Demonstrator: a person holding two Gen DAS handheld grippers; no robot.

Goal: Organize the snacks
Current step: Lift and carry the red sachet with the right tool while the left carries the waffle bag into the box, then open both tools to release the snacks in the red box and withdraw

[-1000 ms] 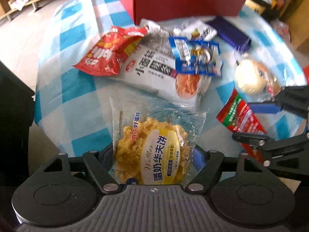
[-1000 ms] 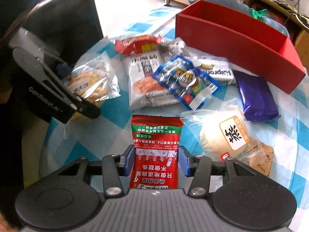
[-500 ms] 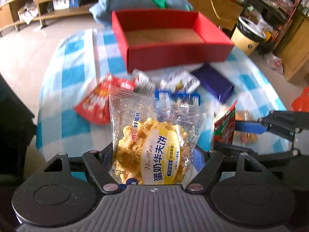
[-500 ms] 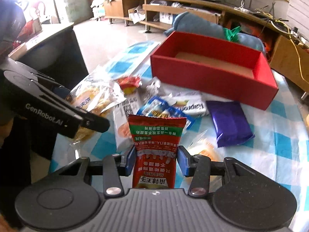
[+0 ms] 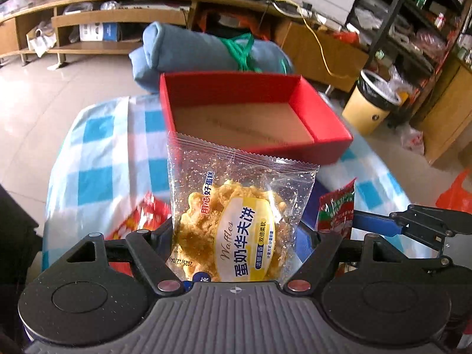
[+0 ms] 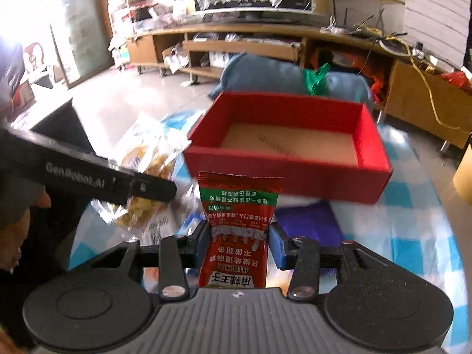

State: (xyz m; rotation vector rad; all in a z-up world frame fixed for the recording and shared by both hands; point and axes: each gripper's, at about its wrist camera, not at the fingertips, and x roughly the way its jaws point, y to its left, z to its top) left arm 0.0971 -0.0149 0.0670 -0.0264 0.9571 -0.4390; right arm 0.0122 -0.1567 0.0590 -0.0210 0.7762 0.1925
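Left wrist view: our left gripper (image 5: 236, 253) is clamped, jaws fairly wide, on a clear plastic packet holding a yellow waffle cake (image 5: 236, 224), lifted off the blue-and-white checked tablecloth (image 5: 97, 159). The open red cardboard box w/ bare brown floor (image 5: 244, 118) sits beyond it, at the far end of the table. At right, the right gripper's black arm reaches in w/ the red-and-green foil sachet (image 5: 336, 206). A red snack bag (image 5: 144, 218) lies near left, partly hidden.

Right wrist view: our right gripper (image 6: 239, 244) holds the red-and-green foil sachet (image 6: 239, 227) upright; jaws are closing on it, left pad touching, a thin gap visible at the right pad. The red box (image 6: 289, 147) is straight ahead, apparently empty. The left gripper (image 6: 103, 177) carries the waffle packet (image 6: 150, 177) at left. A purple packet (image 6: 306, 224) lies near the box's front wall.

Step, as we judge it: carry both packets over the near wall, then release low, one per side, so they don't collide.

Unclear: remaining snacks are blurred or blocked; the box's near inner corner is cut off by its wall.
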